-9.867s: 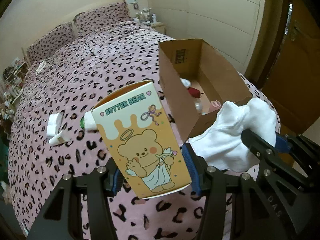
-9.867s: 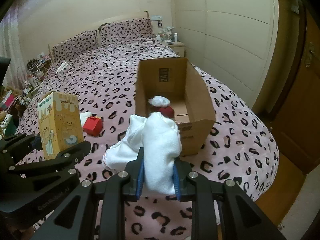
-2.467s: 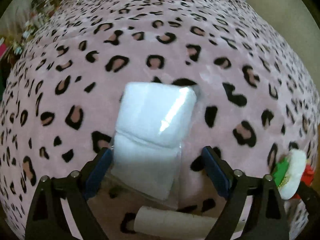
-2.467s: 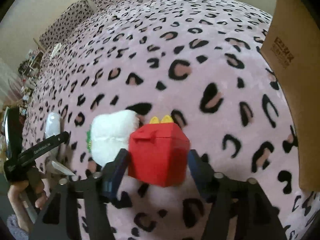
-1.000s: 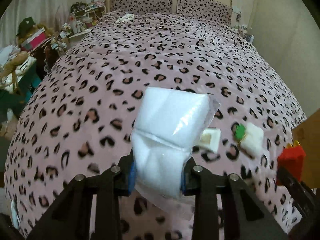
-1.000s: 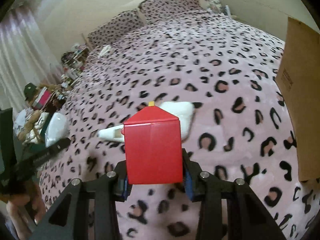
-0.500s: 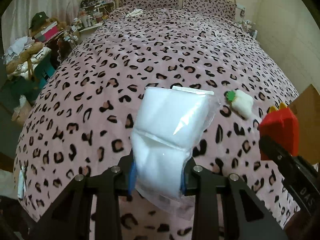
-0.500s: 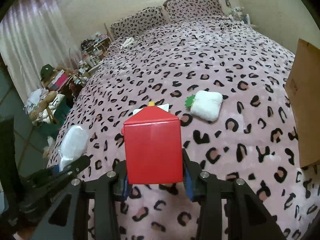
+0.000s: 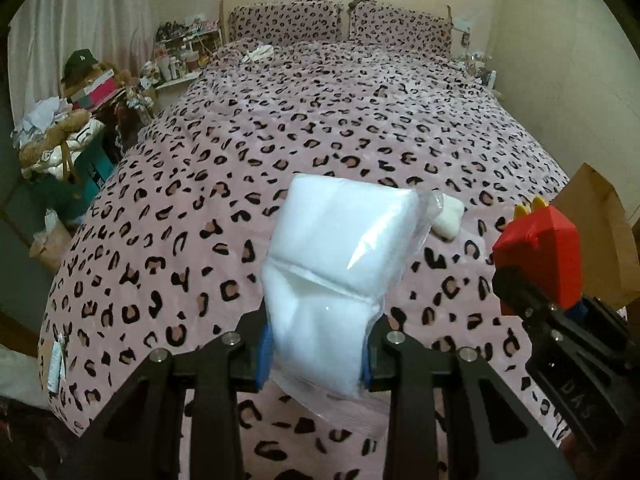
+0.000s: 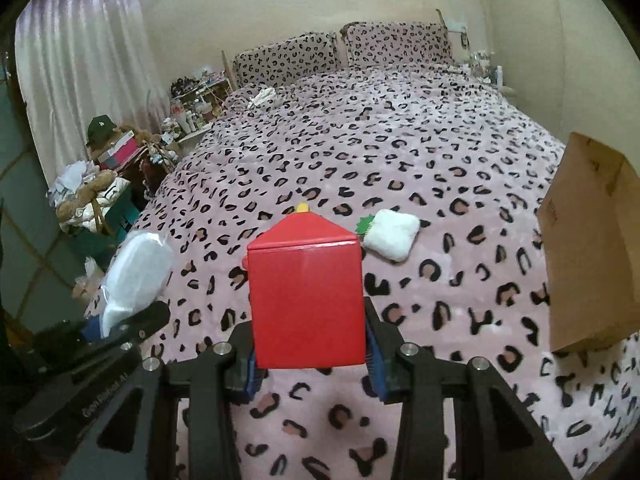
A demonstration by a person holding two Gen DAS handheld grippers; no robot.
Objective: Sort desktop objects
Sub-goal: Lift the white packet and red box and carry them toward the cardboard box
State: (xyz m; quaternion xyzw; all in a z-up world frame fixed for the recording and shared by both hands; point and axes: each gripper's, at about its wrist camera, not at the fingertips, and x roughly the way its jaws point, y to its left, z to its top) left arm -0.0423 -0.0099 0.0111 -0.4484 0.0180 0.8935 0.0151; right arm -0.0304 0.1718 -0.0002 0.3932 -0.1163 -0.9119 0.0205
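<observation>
My left gripper [image 9: 314, 354] is shut on a clear plastic pack of white pads [image 9: 340, 264], held up over the leopard-print bed. The same pack [image 10: 134, 276] shows at the left of the right wrist view. My right gripper [image 10: 310, 354] is shut on a red house-shaped box [image 10: 306, 292] with yellow arches on top; that red box [image 9: 540, 254] appears at the right of the left wrist view. A white plush with a green tuft [image 10: 390, 234] lies on the bed beyond the box. The brown cardboard box [image 10: 592, 248] stands at the right edge.
The pink leopard bedspread [image 9: 320, 128] fills both views, with two matching pillows [image 9: 340, 26] at the far end. Cluttered shelves, boxes and a stuffed bear [image 9: 68, 128] crowd the floor left of the bed. A small white cloth [image 10: 262, 96] lies near the pillows.
Both grippers have risen with their loads and the views now take in more of the bed. The red box has drawn closer to the left gripper's side.
</observation>
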